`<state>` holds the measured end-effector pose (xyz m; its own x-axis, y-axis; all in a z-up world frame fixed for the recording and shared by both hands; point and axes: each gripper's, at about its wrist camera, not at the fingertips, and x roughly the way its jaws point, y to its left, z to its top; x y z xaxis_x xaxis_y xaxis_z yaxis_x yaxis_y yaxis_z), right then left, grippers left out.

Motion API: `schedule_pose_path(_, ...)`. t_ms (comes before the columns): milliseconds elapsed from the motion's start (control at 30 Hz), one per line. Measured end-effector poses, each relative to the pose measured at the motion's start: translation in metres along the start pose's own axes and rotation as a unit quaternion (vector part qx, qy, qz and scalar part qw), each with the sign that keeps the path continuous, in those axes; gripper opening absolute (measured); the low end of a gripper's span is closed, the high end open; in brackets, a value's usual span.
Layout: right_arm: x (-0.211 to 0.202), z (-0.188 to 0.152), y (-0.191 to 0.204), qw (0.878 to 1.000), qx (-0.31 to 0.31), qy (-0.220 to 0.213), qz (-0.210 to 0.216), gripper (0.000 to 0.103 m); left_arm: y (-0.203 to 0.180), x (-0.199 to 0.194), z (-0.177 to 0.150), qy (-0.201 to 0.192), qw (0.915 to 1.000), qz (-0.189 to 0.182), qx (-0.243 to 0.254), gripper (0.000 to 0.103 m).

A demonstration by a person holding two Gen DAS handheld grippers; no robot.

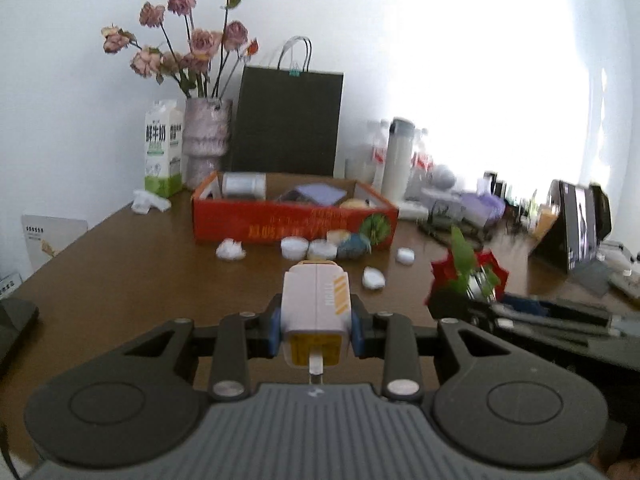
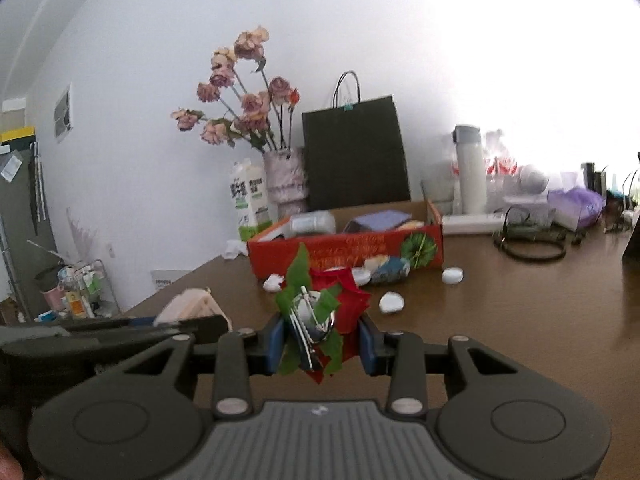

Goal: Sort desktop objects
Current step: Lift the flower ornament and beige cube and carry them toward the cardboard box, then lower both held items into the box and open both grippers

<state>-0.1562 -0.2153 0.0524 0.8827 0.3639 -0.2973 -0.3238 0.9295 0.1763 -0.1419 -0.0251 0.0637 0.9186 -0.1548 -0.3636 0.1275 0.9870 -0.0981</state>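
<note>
My left gripper (image 1: 316,322) is shut on a small pale pink drink carton (image 1: 316,304) with orange stripes, held lengthwise above the brown desk (image 1: 140,272). My right gripper (image 2: 323,338) is shut on a red and green ornament with a silver bauble (image 2: 320,312); the same ornament (image 1: 466,272) shows at the right of the left wrist view. The carton (image 2: 192,306) appears at the left of the right wrist view. Ahead stands a red cardboard box (image 1: 294,220) holding a silver can (image 1: 244,186) and a purple pad (image 1: 320,193).
White crumpled paper balls (image 1: 231,249) and small round lids (image 1: 294,248) lie before the box. Behind it stand a milk carton (image 1: 162,148), a vase of dried roses (image 1: 206,142), a black paper bag (image 1: 288,120) and a white flask (image 1: 396,160). A tablet (image 1: 576,228) leans at right.
</note>
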Motion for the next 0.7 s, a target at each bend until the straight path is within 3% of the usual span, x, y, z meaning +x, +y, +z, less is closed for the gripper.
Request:
schedule_pose_path(200,0.038,0.049,-0.027,1.000,0.007,0.016,0.004,0.036,0.026,0.049,0.071,-0.012,0.9990,-0.035,-0.023,0.032)
schedule_pose_path(367,0.103,0.117,-0.057,1.000,-0.005,0.025,-0.006,0.036,0.047,0.120,0.138,-0.031,0.9986,-0.030,-0.029,0.032)
schedule_pose_path(500,0.185,0.179,-0.088,0.999,0.009,0.052,-0.004,0.036,0.059,0.219,0.187,0.040,0.9961,-0.056,-0.054,0.032)
schedule_pose_path(533,0.211,0.192,-0.095,0.997,0.005,0.072,-0.004,0.036,0.062,0.246,0.195,0.058,0.9947,-0.051,-0.068,0.032)
schedule_pose_path(700,0.326,0.224,-0.127,0.988,0.025,0.146,-0.033,0.036,0.066,0.374,0.208,0.139,0.9896,0.000,-0.035,0.032)
